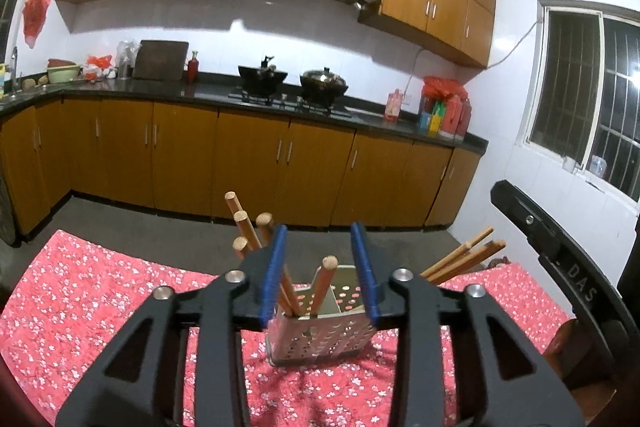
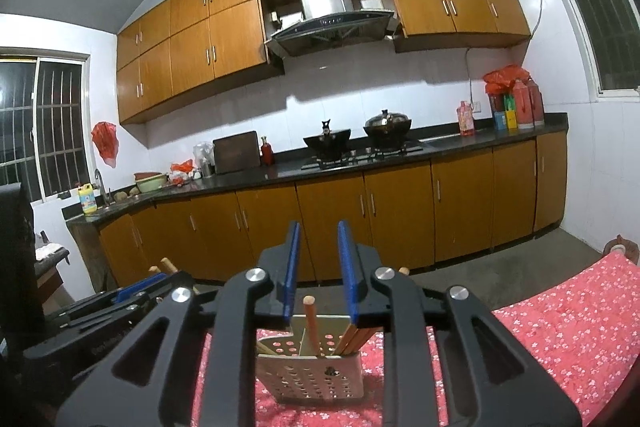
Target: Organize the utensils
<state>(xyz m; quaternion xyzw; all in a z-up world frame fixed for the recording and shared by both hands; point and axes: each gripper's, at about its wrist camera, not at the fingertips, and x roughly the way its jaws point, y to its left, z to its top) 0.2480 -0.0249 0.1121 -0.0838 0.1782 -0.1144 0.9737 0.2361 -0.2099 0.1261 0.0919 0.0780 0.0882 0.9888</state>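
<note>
Left gripper (image 1: 320,267): blue pads parted, nothing pressed between them. Perforated metal holder (image 1: 320,339) standing upright on the red floral cloth (image 1: 100,291), just below and beyond the fingertips, seen through the gap. One round-ended wooden chopstick (image 1: 325,281) rising from the holder between the two pads, apart from both. Cluster of wooden chopsticks (image 1: 246,227) leaning out past the left pad, upper ends above and outside that fingertip; lower ends inside the holder, partly hidden by the pad. Second bundle of chopsticks (image 1: 466,257) slanting out beyond the right pad, low ends hidden behind the finger link. Whether any stick touches a pad: cannot tell.

Right gripper (image 2: 318,267): pads parted by a narrow gap, nothing clamped. Same holder (image 2: 312,371) directly beneath the fingertips, divider visible down its middle. Single orange-brown chopstick (image 2: 310,323) upright in the gap, below the pad tips, touching neither. Bundle of chopsticks (image 2: 356,337) in the compartment under the right pad, leaning toward it; contact unclear. Other gripper's black frame and blue pad showing low, outside the left finger.

Beyond both sets of fingertips, well apart: wooden cabinets (image 2: 400,211), dark counter with two woks on the hob (image 1: 292,83), range hood (image 2: 332,27) above.
</note>
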